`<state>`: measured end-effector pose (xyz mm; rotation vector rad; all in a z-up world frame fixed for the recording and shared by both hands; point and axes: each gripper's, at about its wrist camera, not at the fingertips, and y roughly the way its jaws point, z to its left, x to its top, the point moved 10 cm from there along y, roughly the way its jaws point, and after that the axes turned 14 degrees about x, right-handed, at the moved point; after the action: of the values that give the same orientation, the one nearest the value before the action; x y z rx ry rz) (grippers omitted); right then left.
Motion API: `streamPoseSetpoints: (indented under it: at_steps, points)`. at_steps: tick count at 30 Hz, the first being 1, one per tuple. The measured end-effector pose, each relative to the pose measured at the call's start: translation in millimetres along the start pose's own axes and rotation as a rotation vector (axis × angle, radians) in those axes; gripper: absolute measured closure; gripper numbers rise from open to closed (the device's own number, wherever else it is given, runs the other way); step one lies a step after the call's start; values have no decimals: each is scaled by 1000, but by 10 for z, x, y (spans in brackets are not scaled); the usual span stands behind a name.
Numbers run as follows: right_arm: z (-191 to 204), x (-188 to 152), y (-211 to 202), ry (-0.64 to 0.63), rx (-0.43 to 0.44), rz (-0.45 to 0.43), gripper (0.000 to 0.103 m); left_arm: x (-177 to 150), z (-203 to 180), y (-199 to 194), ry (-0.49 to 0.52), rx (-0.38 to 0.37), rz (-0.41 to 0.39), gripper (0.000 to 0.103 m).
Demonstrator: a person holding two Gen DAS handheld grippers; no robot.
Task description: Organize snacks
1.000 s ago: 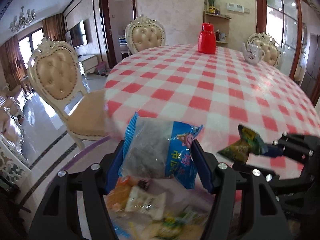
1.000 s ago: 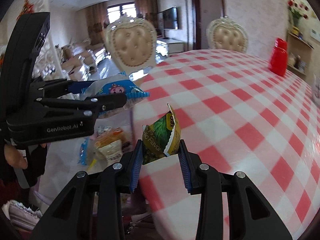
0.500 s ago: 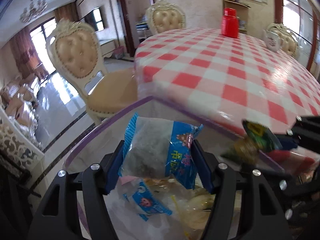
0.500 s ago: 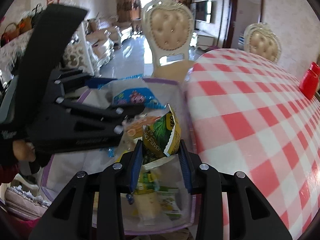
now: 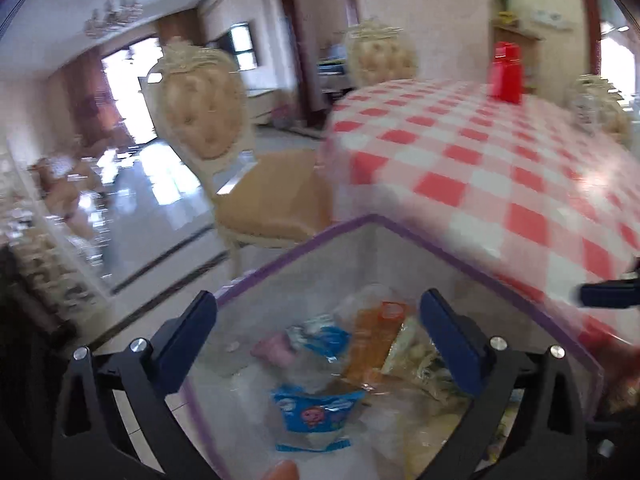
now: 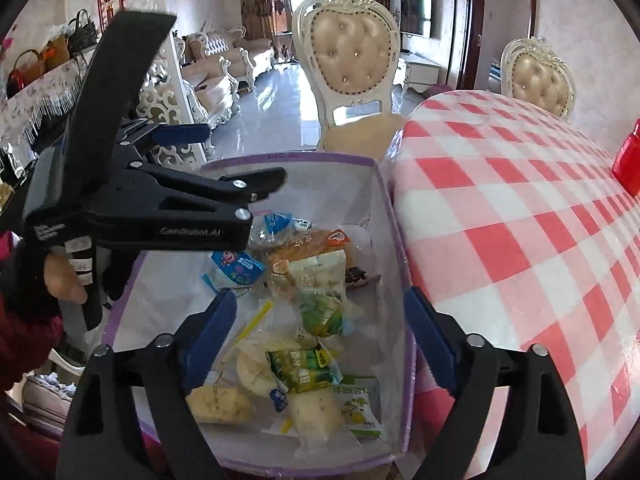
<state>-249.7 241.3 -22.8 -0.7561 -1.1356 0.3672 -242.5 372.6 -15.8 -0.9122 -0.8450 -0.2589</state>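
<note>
Both the left hand-held gripper (image 5: 318, 326) and the right hand-held gripper (image 6: 320, 320), jaws just opened wide with nothing between them, hang over the purple-rimmed box (image 6: 296, 159) beside the checked bench (image 6: 520, 216), where the blue snack packet (image 6: 237, 269) and green snack packet (image 6: 306, 366) lie inside.

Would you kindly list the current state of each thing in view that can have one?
left gripper: open, jaws just opened, nothing between them.
right gripper: open, jaws just opened, nothing between them.
storage box: lidless, beside the table edge, holding many snacks.
blue snack packet: lying loose in the box.
green snack packet: lying loose in the box.
red jug: upright on the table, lid on.
</note>
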Motion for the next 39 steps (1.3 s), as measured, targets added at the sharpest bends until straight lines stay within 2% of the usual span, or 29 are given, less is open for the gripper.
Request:
streamPoseSetpoints:
  at_steps: [1,3,9,13,15,20,39]
  points:
    - [-13,8,-39,-3,-17,-2,16,3,25,-3,13,48,14,1]
    - [-29,19,-69,-1,-22,4,16,9,34,-30,26,76,16,1]
    - [-44,-35,-75,25,-44,66,16,-62,-83,-88,22,1,70,1]
    - [-146,-111,-12,31,-122,110,16,-130,-155,-83,32,-13,89,1]
    - [-210,-144,19,58,-133,119,16,-167,-191,-73,35,-24,100,1]
    - [-282,-255,115,104,-131,154,16,-256,-278,-25,51,-41,126,1]
    - [-226,-345,239,102,-111,197,16,-369,-318,58,51,-47,182,1]
